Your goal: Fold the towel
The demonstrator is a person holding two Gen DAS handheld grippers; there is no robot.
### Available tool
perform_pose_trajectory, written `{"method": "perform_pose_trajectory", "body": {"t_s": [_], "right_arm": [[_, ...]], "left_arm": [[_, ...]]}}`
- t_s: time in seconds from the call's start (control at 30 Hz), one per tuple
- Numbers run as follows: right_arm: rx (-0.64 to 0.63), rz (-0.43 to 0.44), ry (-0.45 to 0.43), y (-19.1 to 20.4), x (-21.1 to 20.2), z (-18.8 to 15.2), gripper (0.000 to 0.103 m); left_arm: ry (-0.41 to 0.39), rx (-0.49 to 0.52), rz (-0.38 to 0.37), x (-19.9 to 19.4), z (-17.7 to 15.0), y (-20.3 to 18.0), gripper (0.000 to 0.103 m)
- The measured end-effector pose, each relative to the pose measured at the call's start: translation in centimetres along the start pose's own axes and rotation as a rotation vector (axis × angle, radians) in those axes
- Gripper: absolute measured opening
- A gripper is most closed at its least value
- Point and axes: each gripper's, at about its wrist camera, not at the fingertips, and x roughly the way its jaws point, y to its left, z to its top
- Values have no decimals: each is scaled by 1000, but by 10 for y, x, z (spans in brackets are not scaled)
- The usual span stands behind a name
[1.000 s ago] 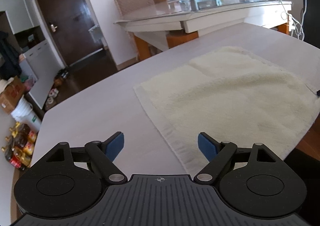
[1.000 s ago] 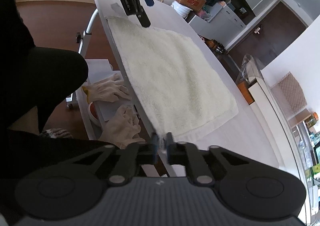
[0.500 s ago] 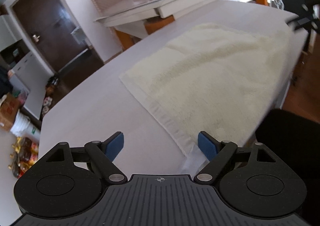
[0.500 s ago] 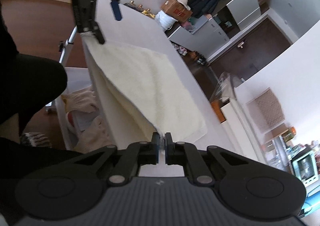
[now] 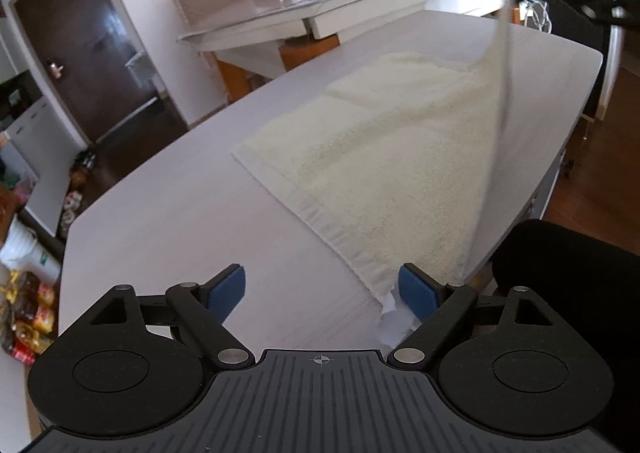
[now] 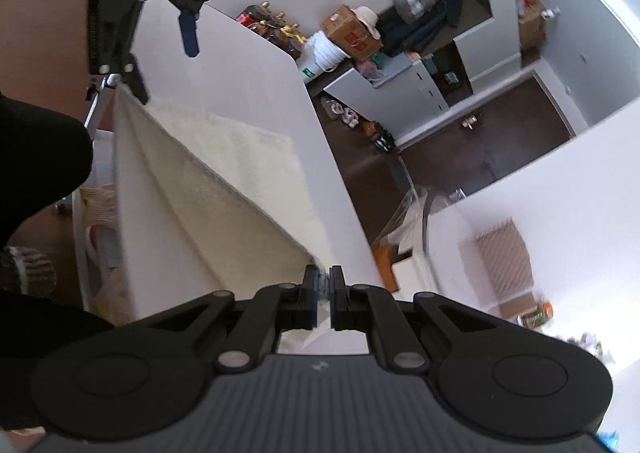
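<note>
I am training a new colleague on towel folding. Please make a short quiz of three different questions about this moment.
1. True or false: the left tongs are shut on the towel.
2. Multiple choice: what do the right tongs hold? A) nothing B) a corner of the towel C) the edge of the table
3. Fill in: the towel corner by the left tongs lies beside the ____ blue pad, not between the pads.

Key: 1. False: they are open, with the corner near one pad only. 2. B: the jaws are closed on the corner and that side is lifted off the table. 3. right.
</note>
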Motion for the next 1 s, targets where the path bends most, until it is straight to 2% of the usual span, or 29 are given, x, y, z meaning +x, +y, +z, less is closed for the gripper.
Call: {"method": "perform_pose_trajectory", "body": {"t_s": [0.27,0.47,0.83,1.0], "right_arm": [[-163,25,-48,-24,58,57,6],[-237,125,-46,-21,140,96,6],[-262,286,-14,6,249,118,6],[-267,316,-26,15,270,120,7]], "left_arm": [[-33,-28,-32,-2,-9,13,89],[-59,-60,-41,-2,-17,18,89],[-84,-100,-46,2,-25,24,91],[-86,-106,-52,0,-27,25,91]]}}
